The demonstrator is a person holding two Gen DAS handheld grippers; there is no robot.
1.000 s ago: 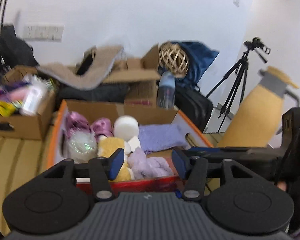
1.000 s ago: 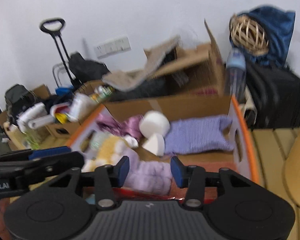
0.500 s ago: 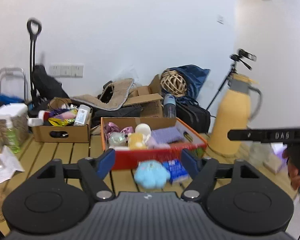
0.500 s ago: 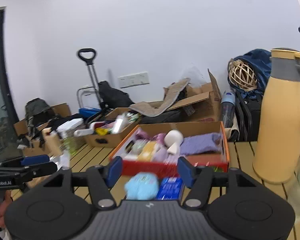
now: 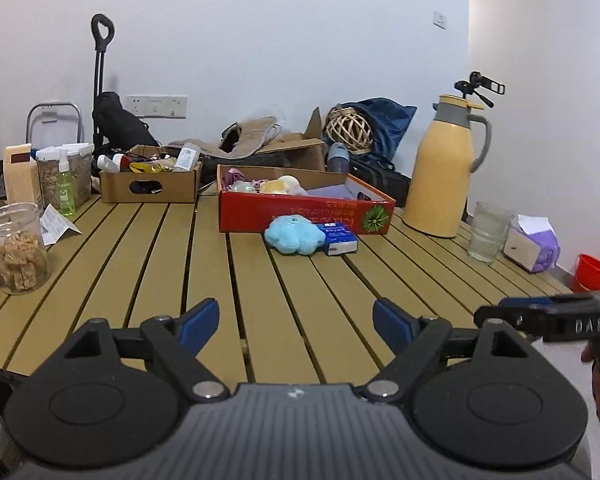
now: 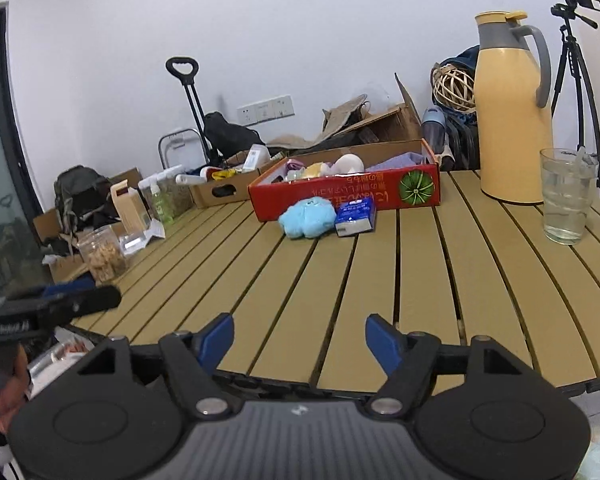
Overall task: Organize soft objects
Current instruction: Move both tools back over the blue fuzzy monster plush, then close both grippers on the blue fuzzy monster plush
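Note:
A red cardboard box (image 5: 300, 212) (image 6: 340, 196) stands at the far middle of the slatted table and holds several soft toys and a purple cloth. A light blue plush toy (image 5: 295, 235) (image 6: 308, 217) lies on the table in front of the box, beside a small blue tissue pack (image 5: 338, 239) (image 6: 355, 216). My left gripper (image 5: 296, 322) is open and empty, near the table's front edge. My right gripper (image 6: 300, 338) is open and empty, also at the front edge. Each gripper shows at the side of the other's view.
A yellow thermos jug (image 5: 444, 168) (image 6: 512, 112), a glass of water (image 5: 488, 232) (image 6: 566, 196) and a tissue box (image 5: 534, 242) stand at the right. A jar (image 5: 16, 248), bottles and a brown cardboard box (image 5: 150, 184) stand at the left.
Both grippers have pulled back from over the red box to the table's front edge. Their jaws have opened wider. The box and the blue plush now lie far ahead.

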